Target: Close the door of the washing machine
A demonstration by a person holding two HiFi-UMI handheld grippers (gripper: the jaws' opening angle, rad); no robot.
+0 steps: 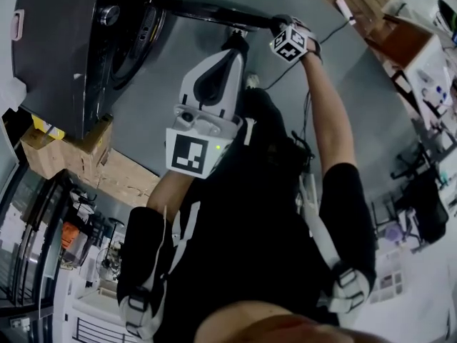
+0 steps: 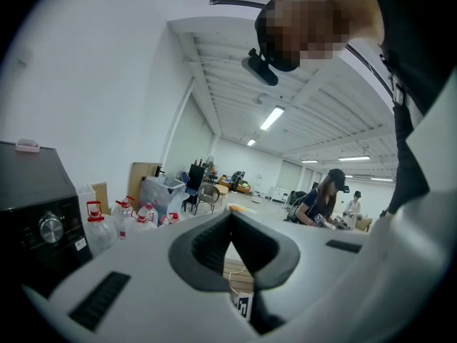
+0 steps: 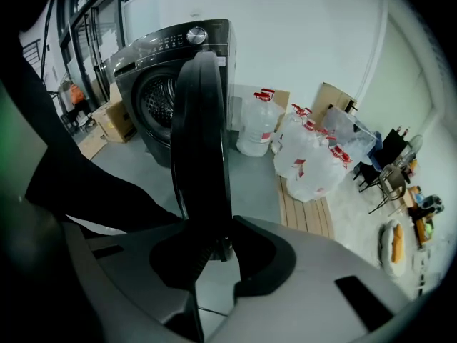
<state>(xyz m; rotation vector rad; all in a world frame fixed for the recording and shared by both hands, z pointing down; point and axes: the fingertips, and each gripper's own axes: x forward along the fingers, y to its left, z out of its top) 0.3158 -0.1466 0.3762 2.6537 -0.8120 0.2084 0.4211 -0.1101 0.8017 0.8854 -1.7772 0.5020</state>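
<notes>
Head view: grey floor (image 1: pixel 146 116), door (image 1: pixel 214 9) swung wide off the washing machine (image 1: pixel 64 56), seen edge-on, long axis running straight out from the machine's front; right gripper (image 1: pixel 273 26) at its far edge. Left gripper view: big white hall (image 2: pixel 235 156), left gripper (image 2: pixel 230 221) beside the machine, jaws together and empty. Right gripper view: jaws clamped on the upright door's free edge, water bottles (image 3: pixel 303 152) beside the machine.
</notes>
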